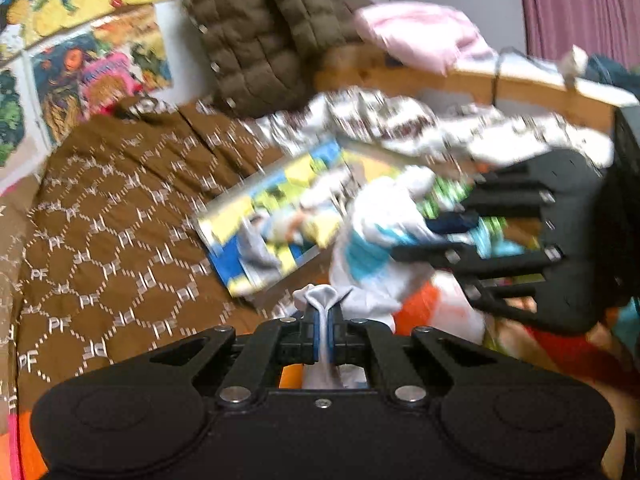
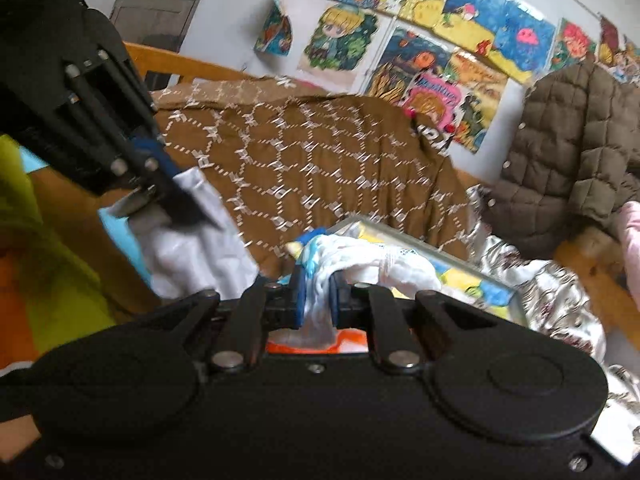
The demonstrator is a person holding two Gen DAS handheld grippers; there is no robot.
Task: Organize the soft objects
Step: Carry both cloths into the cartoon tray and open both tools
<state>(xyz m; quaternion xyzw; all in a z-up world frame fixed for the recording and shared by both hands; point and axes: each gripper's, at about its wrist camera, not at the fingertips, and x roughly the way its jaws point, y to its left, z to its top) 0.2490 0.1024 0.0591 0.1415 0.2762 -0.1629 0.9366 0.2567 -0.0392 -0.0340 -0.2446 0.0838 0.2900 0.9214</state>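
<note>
Left wrist view: both grippers, left gripper (image 1: 322, 338) and right gripper (image 2: 318, 300), have fingers clamped on one white garment (image 1: 372, 248); pulling apart could tear it free.

Open room: brown quilted bedspread (image 1: 120, 208) to the left. Obstacles ahead: flat colourful picture box (image 1: 272, 220), crumpled silver foil wrapping (image 1: 380, 120), brown padded jacket (image 1: 264, 36).

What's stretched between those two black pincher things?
A white cloth with blue patches spans them: the left gripper pinches one end, the right gripper the other. Both wrist views show it.
</note>
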